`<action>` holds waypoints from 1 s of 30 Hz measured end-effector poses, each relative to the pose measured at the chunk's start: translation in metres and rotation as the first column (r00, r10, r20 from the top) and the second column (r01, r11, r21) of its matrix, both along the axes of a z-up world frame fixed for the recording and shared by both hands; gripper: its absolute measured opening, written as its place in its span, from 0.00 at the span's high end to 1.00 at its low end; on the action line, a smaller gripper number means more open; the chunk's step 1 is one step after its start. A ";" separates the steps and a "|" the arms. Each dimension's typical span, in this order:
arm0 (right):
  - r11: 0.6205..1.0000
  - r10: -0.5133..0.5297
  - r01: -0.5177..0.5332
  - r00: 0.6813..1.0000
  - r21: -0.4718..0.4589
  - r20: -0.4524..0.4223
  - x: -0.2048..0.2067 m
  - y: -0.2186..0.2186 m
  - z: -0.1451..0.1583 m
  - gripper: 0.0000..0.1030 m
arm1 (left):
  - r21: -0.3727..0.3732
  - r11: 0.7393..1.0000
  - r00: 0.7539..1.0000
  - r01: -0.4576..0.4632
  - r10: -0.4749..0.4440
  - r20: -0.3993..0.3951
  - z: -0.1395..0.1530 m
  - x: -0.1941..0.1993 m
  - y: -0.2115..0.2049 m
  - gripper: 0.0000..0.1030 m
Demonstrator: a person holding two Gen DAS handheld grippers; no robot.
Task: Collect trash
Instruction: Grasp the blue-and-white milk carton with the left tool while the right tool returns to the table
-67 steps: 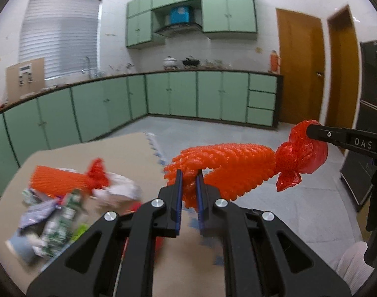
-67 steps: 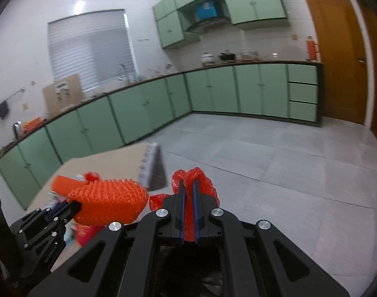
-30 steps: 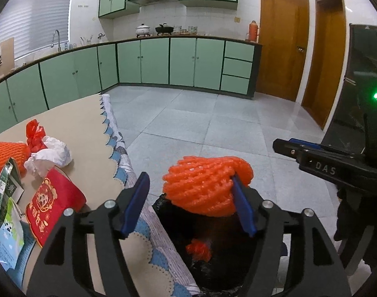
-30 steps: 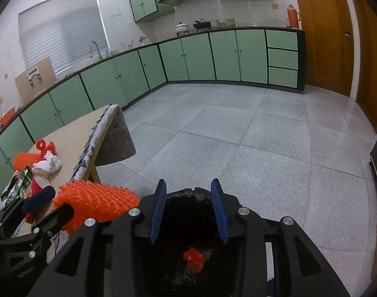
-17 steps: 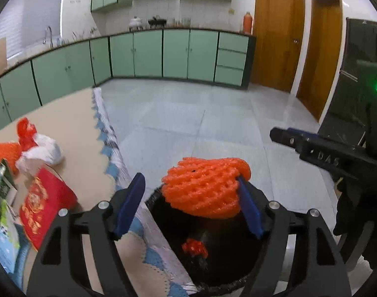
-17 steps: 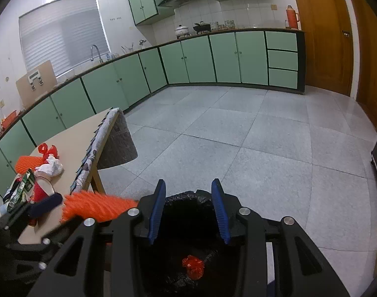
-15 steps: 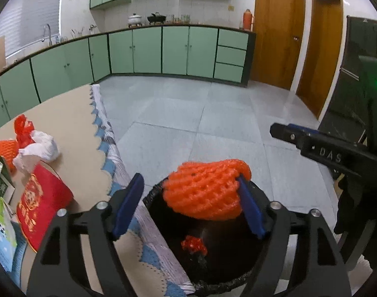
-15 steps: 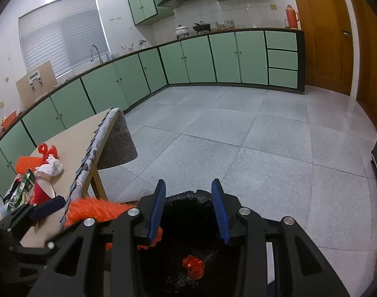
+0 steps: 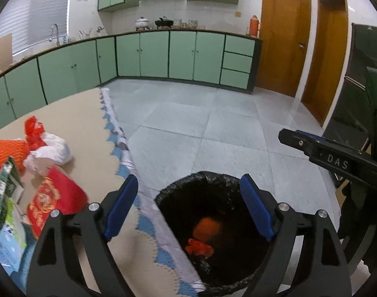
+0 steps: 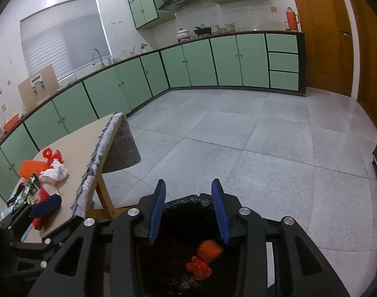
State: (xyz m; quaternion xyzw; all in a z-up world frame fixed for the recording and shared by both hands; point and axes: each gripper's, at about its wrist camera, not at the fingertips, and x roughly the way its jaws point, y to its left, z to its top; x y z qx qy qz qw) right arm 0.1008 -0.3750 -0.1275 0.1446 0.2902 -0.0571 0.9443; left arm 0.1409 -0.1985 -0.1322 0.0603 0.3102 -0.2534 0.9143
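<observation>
A black bag-lined bin (image 9: 213, 176) stands on the floor against the table edge. Inside lie an orange foam net (image 9: 207, 226) and a red plastic scrap (image 9: 198, 248); the right wrist view shows the net (image 10: 209, 247) and the scrap (image 10: 199, 267) too. My left gripper (image 9: 188, 183) hovers over the bin, its jaws opening wide with nothing between them. My right gripper (image 10: 188, 183) is also open and empty above the bin (image 10: 186, 203). More trash sits on the table (image 9: 77, 118): an orange net (image 9: 5, 153), white crumpled paper (image 9: 52, 152), a red packet (image 9: 55, 203), green wrappers (image 9: 3, 198).
A fringed cloth edge (image 9: 119, 148) borders the table beside the bin. Grey tiled floor (image 10: 262, 136) stretches to green cabinets (image 9: 183, 54) and wooden doors (image 9: 282, 49). A dark appliance (image 9: 361, 86) stands at the right.
The orange foam net left my left gripper and dropped into the bin beside the red scrap. The left jaws spread wider. The right gripper stayed open over the bin.
</observation>
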 end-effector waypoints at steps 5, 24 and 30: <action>0.999 0.046 -0.047 0.998 0.016 0.045 -0.003 0.023 0.013 0.63 | -0.007 0.998 0.995 -0.067 0.068 0.070 0.017 -0.009 0.035 0.20; 0.921 0.389 -0.388 0.920 -0.016 0.043 0.035 0.198 0.006 0.16 | 0.022 0.911 0.910 -0.412 0.411 0.059 0.015 -0.037 0.225 0.21; 0.920 0.391 -0.390 0.920 -0.045 0.016 0.038 0.208 0.003 0.16 | 0.026 0.921 0.922 -0.388 0.387 0.016 0.005 -0.037 0.224 0.20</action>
